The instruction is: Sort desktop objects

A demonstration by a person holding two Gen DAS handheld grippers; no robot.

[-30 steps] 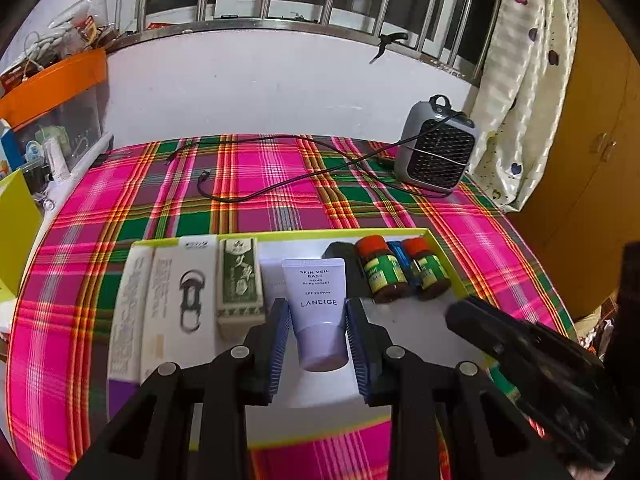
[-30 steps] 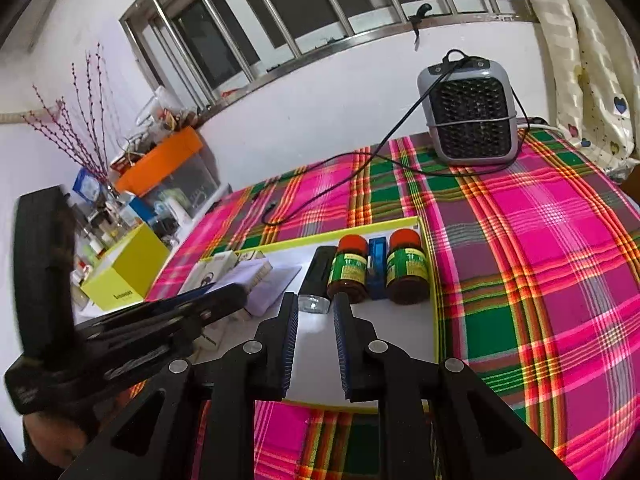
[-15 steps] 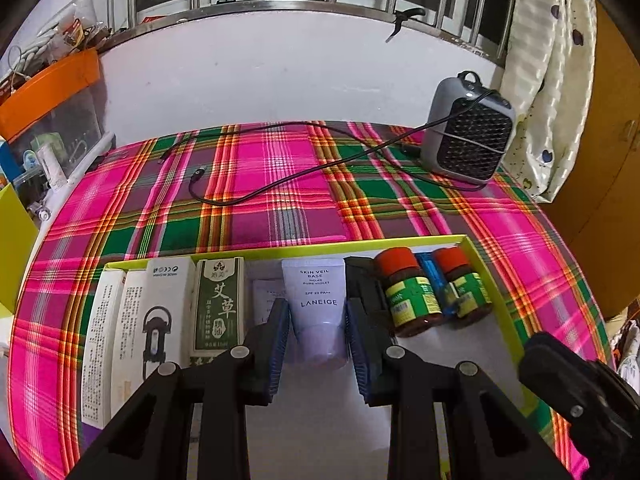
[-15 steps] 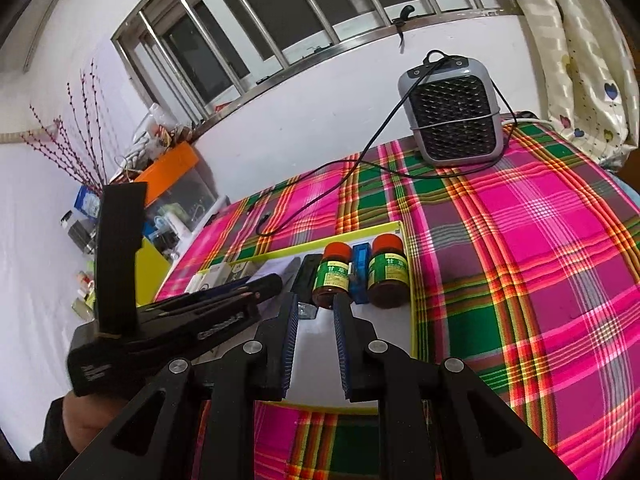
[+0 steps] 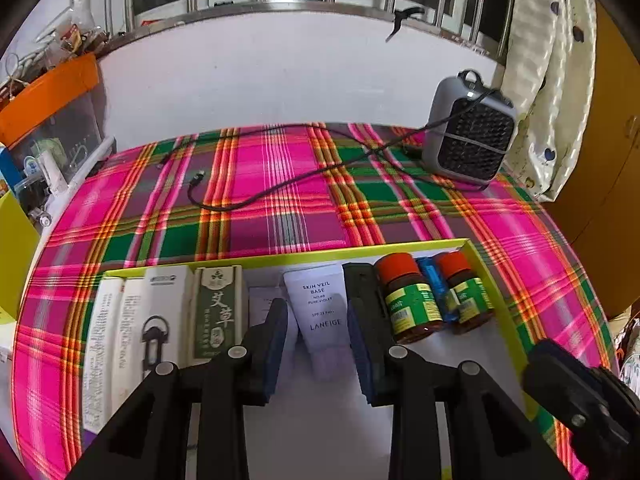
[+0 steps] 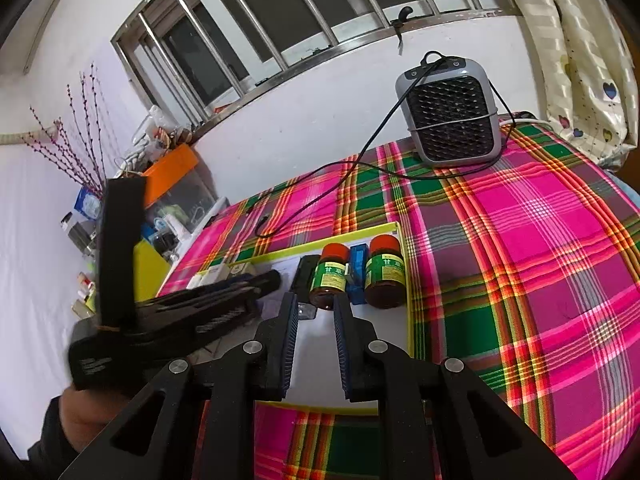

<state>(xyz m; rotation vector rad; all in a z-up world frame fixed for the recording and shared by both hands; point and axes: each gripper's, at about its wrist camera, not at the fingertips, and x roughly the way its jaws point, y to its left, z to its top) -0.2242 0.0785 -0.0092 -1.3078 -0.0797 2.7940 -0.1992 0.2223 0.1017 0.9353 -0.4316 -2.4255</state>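
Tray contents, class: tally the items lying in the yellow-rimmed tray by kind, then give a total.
Boxes: 4
Tube: 1
Red-capped jars: 2
Blue item between the jars: 1
Black item: 1
Total: 9

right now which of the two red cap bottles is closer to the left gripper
The red-capped bottle beside the black case, left of the blue item; the other red-capped bottle lies nearer the tray's right wall.

Lower end of lavender tube (image 5: 320, 312) hidden between left gripper (image 5: 318, 354) fingers; contact unclear. Right gripper (image 5: 580, 404) cut off by frame edge in left view. Black item (image 6: 306, 280) partly behind right gripper (image 6: 316, 354) finger, identity unclear. Boxes (image 6: 218, 274) mostly blocked by left gripper body. Bottle (image 6: 384, 272) label text unreadable.
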